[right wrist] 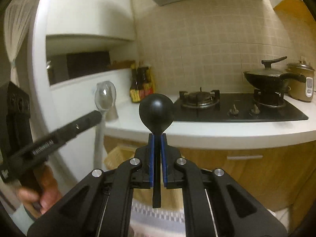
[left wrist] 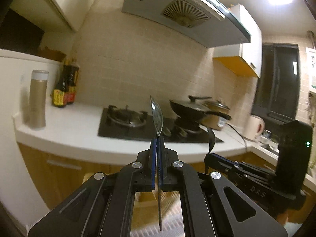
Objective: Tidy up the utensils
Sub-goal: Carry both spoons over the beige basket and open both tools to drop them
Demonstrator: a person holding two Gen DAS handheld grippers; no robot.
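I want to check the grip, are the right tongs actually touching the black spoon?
Touching. The right wrist view shows the right tongs with both blue pads pressed against the black spoon handle, no gap visible.

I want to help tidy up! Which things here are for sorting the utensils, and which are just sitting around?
For the job:
clear spoon, held in the left gripper
black spoon, held in the right gripper

Just sitting around:
wok with lid
rice cooker
sauce bottles
gas stove
kettle

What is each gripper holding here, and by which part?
Left gripper grips a clear spoon by its handle just below the bowl; right gripper grips a black spoon likewise.
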